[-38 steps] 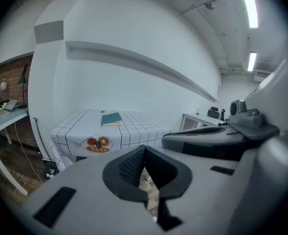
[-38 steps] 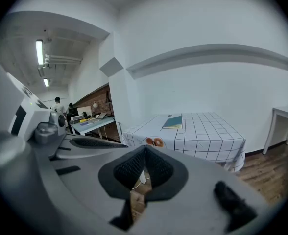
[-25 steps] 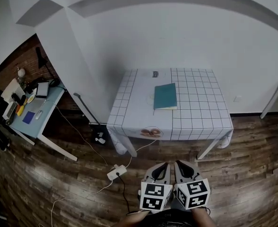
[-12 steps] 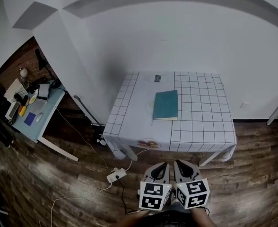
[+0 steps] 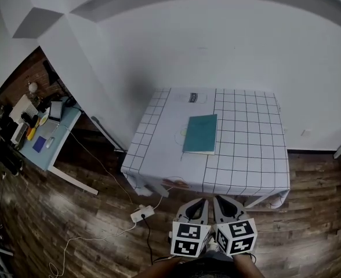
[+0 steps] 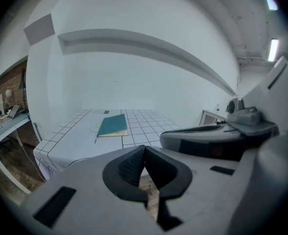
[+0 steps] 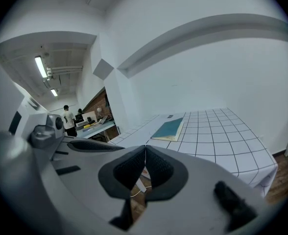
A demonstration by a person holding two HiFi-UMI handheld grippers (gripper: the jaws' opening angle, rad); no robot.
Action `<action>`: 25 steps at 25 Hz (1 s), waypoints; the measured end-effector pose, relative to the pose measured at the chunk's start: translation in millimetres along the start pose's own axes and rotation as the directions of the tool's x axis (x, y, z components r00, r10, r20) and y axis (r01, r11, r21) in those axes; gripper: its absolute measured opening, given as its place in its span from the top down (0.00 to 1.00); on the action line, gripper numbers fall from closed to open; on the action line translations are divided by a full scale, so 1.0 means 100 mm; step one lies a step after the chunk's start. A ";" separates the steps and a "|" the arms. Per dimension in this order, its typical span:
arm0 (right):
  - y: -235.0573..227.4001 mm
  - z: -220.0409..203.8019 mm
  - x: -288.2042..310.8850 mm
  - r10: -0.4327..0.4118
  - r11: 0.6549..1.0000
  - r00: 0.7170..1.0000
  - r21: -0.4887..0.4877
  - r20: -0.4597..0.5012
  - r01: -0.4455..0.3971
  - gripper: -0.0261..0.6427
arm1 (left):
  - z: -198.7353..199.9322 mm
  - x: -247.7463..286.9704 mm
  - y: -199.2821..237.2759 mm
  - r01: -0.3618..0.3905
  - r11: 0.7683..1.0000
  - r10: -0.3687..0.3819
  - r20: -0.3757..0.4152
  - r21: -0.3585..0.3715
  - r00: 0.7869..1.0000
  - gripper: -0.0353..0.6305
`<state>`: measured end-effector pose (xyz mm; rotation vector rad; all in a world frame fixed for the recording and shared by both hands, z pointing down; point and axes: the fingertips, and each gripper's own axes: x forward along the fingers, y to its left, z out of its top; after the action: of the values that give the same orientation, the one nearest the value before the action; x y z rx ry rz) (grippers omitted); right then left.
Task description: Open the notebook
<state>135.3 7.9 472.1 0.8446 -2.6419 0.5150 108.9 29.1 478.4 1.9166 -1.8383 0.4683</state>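
Note:
A closed teal notebook [image 5: 200, 134] lies flat near the middle of a table [image 5: 249, 169] covered with a white grid-lined cloth. It also shows in the left gripper view as the notebook [image 6: 112, 125] and in the right gripper view as the notebook [image 7: 168, 129]. Both grippers hang side by side over the wooden floor, well short of the table's near edge. My left gripper [image 5: 198, 209] is shut with nothing in it, its tips meeting in its own view [image 6: 144, 150]. My right gripper [image 5: 222, 207] is likewise shut and empty [image 7: 145, 150].
A power strip [image 5: 142, 214] with trailing cables lies on the floor left of the grippers. A cluttered blue desk [image 5: 42, 139] stands at the far left. White walls rise behind the table. People stand by a desk in the distance [image 7: 68, 119].
The table and notebook have drawn nearer and lower in the head view as I move toward them. Both grippers stay shut and keep their place in the picture.

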 end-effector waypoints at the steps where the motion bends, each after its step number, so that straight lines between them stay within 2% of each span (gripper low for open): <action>1: -0.05 0.01 0.02 0.007 1.000 1.000 0.001 -0.002 -0.007 0.94 | 0.02 0.04 -0.02 -0.007 1.000 0.007 0.001 0.000 1.000 0.93; 9: -0.33 0.06 0.11 0.062 0.998 0.998 0.008 -0.016 -0.062 0.94 | 0.16 0.28 -0.11 -0.058 0.998 0.058 -0.004 -0.009 0.998 0.93; 16: -0.32 0.05 0.20 0.097 0.995 0.995 0.011 -0.027 -0.097 0.94 | 0.17 0.30 0.02 -0.118 0.993 0.117 -0.008 -0.031 0.993 0.93; 21: -0.32 0.03 0.27 0.098 0.995 0.995 0.015 -0.035 -0.098 0.94 | 0.14 0.34 0.07 -0.115 0.993 0.114 -0.011 -0.034 0.993 0.93; 25: -0.34 0.06 0.35 0.074 0.997 0.997 0.009 -0.037 -0.074 0.94 | 0.16 0.43 0.11 -0.082 0.996 0.081 -0.019 -0.029 0.997 0.93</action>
<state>128.1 -37.8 489.1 0.7348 -2.6471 0.5538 99.5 -16.1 488.6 1.8182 -1.9070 0.4804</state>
